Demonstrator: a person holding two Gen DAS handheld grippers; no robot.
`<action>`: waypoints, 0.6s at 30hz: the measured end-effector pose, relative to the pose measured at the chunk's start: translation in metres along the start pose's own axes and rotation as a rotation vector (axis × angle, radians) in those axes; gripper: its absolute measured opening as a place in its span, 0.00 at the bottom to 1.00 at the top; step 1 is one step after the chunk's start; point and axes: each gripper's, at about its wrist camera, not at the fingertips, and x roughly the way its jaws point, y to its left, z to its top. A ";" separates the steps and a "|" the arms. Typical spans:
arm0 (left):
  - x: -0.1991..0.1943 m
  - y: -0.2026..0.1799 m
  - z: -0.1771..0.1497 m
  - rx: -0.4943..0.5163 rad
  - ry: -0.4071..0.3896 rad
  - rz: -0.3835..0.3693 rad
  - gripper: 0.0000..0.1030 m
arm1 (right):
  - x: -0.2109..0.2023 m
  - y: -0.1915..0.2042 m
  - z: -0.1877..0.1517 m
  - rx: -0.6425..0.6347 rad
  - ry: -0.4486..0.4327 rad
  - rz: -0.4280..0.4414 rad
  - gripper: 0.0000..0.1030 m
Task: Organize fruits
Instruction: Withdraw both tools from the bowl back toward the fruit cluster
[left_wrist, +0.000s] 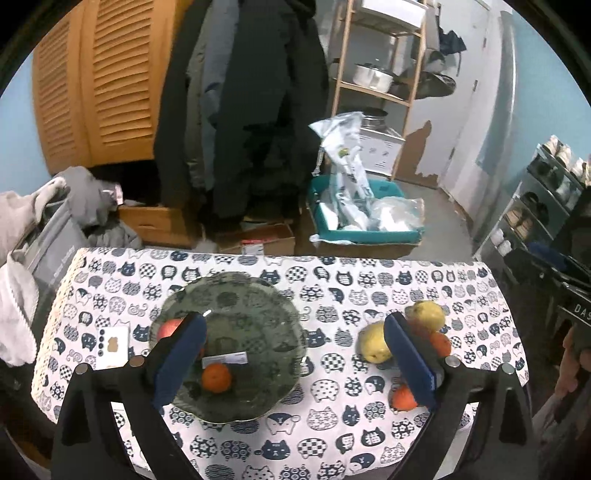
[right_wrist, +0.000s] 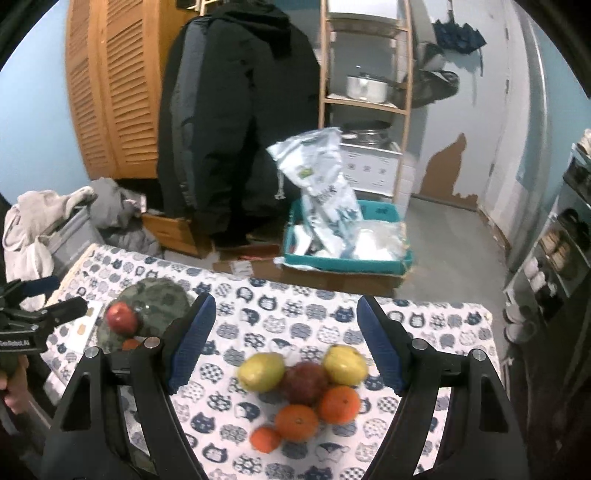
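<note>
A dark glass plate (left_wrist: 236, 295) sits on the cat-print tablecloth, holding an orange (left_wrist: 217, 376) and a red apple (left_wrist: 168, 328). My left gripper (left_wrist: 295, 350) is open and empty above the plate's right side. To the right lies a fruit pile: two yellow pears (right_wrist: 261, 371) (right_wrist: 345, 363), a dark red apple (right_wrist: 304, 382) and three oranges (right_wrist: 339, 403) (right_wrist: 296, 421) (right_wrist: 265, 439). My right gripper (right_wrist: 286, 336) is open and empty above the pile. The plate (right_wrist: 159, 295) and red apple (right_wrist: 122, 318) show at left in the right wrist view.
A white card (left_wrist: 112, 345) lies left of the plate. Beyond the table's far edge are a teal bin with bags (left_wrist: 364, 214), hanging coats (left_wrist: 243, 110), a wooden shelf (left_wrist: 373, 74) and cardboard boxes. The left gripper (right_wrist: 44, 314) shows at the left edge.
</note>
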 end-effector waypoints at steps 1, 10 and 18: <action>0.001 -0.005 0.000 0.008 0.000 -0.005 0.95 | 0.000 -0.004 -0.001 0.004 0.002 -0.006 0.77; 0.011 -0.039 0.004 0.055 0.015 -0.041 0.95 | -0.008 -0.036 -0.020 0.033 0.029 -0.042 0.77; 0.025 -0.068 0.005 0.106 0.037 -0.062 0.95 | -0.005 -0.062 -0.035 0.077 0.063 -0.065 0.77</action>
